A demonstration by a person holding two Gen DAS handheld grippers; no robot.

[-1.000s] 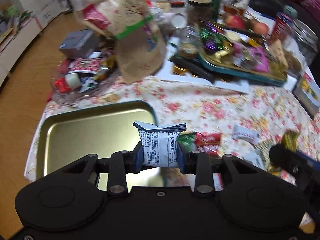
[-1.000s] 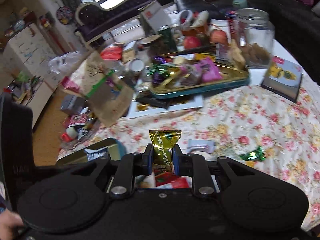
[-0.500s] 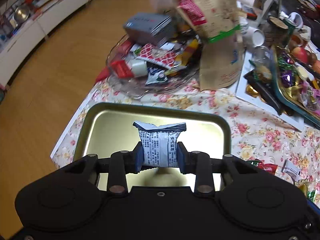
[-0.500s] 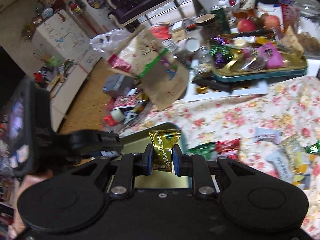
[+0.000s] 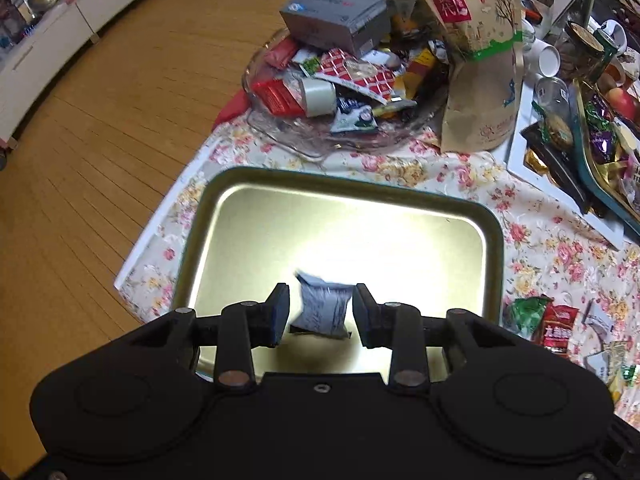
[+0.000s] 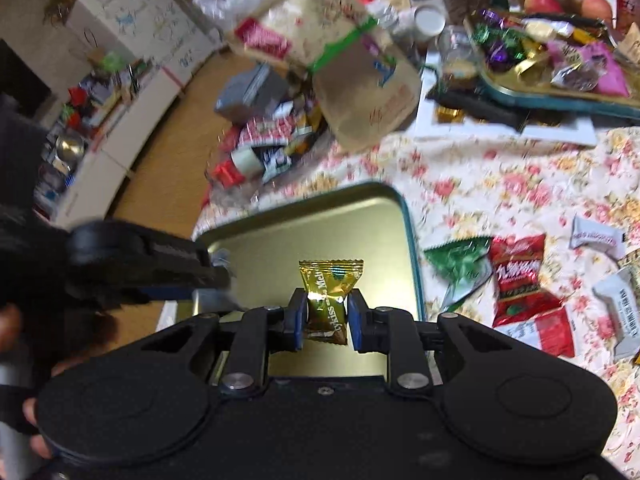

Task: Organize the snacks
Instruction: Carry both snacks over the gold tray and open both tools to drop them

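Left tool [image 5: 320, 312]: my jaws stand apart over the tray, and the small white-and-grey printed snack packet [image 5: 323, 309] sits blurred in the gap; neither pad presses on it, so it is released.

Right tool [image 6: 328, 320]: my jaws are opening, with the gold foil-wrapped candy [image 6: 329, 298] upright between them; the left pad is still against the wrapper and a thin gap shows on the right side.

Tray: the shallow rectangular gold metal tray with a dark green rim [image 5: 494, 240] lies on the tabletop at its near left corner; both my tools are above it, the left one entering the right wrist view from the left side [image 6: 160, 268].

Tabletop: covered by a floral cloth with pink and yellow roses [image 5: 552, 252].

Loose snacks: a crinkled green foil wrapper [image 6: 456, 260] and a red printed snack packet [image 6: 520, 276] lie on the cloth just beside the tray's right edge, with white wrapped bars further right.

Glass dish: a clear glass dish heaped with mixed packets [image 5: 320, 92] stands beyond the tray, a grey cardboard box [image 5: 336, 18] resting on top.

Paper bag: a brown kraft paper bag with a green tape band [image 5: 480, 56] stands upright just right of the dish.
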